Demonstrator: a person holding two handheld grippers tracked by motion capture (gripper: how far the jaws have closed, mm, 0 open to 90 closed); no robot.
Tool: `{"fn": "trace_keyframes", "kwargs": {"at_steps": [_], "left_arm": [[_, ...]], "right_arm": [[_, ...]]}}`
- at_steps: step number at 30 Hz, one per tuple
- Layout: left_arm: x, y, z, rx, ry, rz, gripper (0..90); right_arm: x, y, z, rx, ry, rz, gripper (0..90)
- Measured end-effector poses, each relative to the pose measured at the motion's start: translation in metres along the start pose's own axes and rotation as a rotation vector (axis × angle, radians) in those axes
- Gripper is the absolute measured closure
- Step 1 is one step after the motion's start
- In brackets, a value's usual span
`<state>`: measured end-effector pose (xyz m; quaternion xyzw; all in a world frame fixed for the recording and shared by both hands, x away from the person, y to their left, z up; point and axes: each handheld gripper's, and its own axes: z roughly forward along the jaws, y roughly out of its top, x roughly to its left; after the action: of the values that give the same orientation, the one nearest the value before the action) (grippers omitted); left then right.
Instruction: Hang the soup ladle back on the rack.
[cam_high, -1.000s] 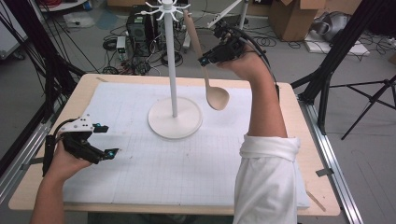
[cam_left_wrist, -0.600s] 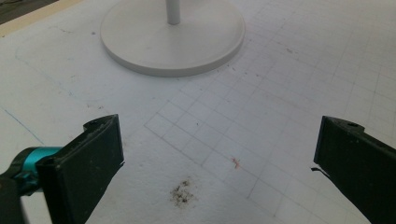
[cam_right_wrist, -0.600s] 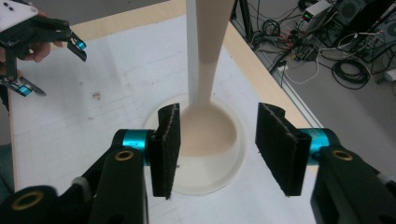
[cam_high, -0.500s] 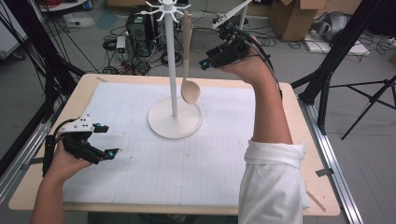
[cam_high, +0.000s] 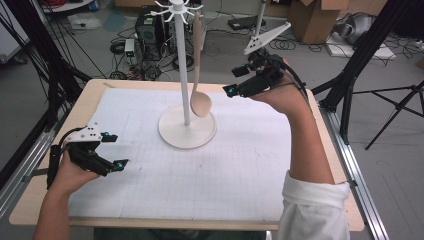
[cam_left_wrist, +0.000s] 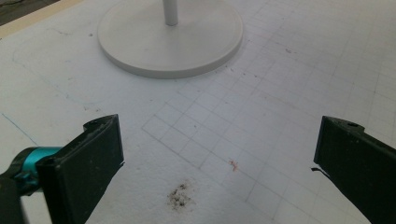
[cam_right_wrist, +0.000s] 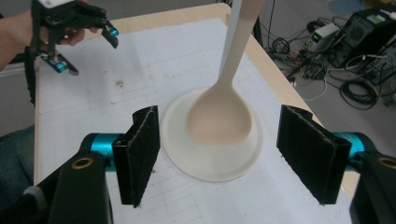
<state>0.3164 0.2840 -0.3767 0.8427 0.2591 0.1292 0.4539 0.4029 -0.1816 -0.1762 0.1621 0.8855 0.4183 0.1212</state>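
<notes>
White gridded paper (cam_high: 210, 170) covers most of a pale wooden table (cam_high: 90, 97), smudged with a dark speck near the front. At the near left corner the left gripper (cam_high: 111, 150) rests low over the paper, its black jaws set wide apart with nothing between them. Farther in stands a white rack (cam_high: 181, 65): a flat round base, a slim upright pole, and short hooks at the top that are cut off by the frame edge. From one hook hangs the wooden spoon (cam_high: 199, 80), smooth and pale tan, long-handled, its oval bowl just above the base beside the pole; how it catches on the hook is hard to make out. To its right, raised off the table, the right gripper (cam_high: 239, 82) has just been opening; its rough black pads stand apart, clear of the spoon. Beyond lie tangled cables and cardboard boxes on a grey floor.
</notes>
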Motion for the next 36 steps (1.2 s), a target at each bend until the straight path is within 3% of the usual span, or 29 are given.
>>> {"fn": "trace_keyframes", "kwargs": {"at_steps": [9,23,28,36], "left_arm": [[-0.001,0.001,-0.001,-0.004,-0.001,0.004,1.7],[-0.003,0.002,0.004,0.002,-0.003,0.01,1.7],[-0.004,0.002,0.005,0.004,-0.007,0.01,1.7],[-0.003,0.001,0.004,-0.003,-0.011,0.007,1.7]], "right_arm": [[0.024,-0.034,-0.007,-0.047,-0.021,-0.013,17.7],[0.055,-0.117,0.007,-0.137,-0.049,0.025,13.8],[0.064,-0.147,0.021,-0.129,-0.058,0.058,11.7],[0.074,-0.182,0.044,-0.079,-0.056,0.088,9.5]]}}
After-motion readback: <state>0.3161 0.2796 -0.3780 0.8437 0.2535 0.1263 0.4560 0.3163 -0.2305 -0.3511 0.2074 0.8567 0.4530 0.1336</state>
